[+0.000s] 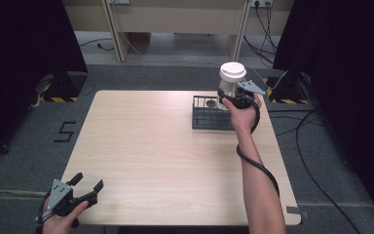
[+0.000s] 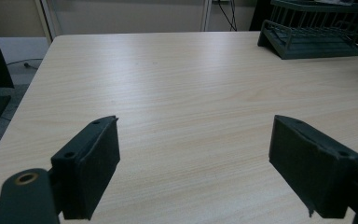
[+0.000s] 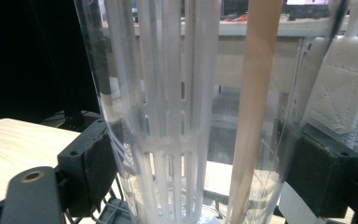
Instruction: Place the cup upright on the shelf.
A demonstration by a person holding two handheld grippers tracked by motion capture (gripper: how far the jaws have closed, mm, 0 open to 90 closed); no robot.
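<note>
Down at the near left corner of the table [image 1: 141,161], the person's left hand [image 1: 61,219] holds the left gripper [image 1: 88,186]. Its two black jaws are spread wide apart and nothing sits between them. In the left gripper view the left gripper [image 2: 193,168] hangs low over bare, light wood, and the dark rack [image 2: 314,35] shows far off at the top right.

Moving right, most of the table top is plain wood with nothing on it. A dark wire rack [image 1: 212,113] sits near the far right edge of the table. Something small and round lies inside it, too small to make out.

Right of that, the person's right hand [image 1: 243,113] holds the right gripper [image 1: 226,95] up above the far right part of the rack. Its jaws are closed around a clear plastic cup [image 1: 230,83] with a white lid [image 1: 232,71]. The cup stands upright, lifted above the rack. In the right gripper view, the right gripper [image 3: 200,168] presses on both sides of the clear cup [image 3: 186,107], and a white slotted piece [image 3: 172,116] stands upright inside it. A black cable [image 1: 258,163] winds round the right forearm
</note>
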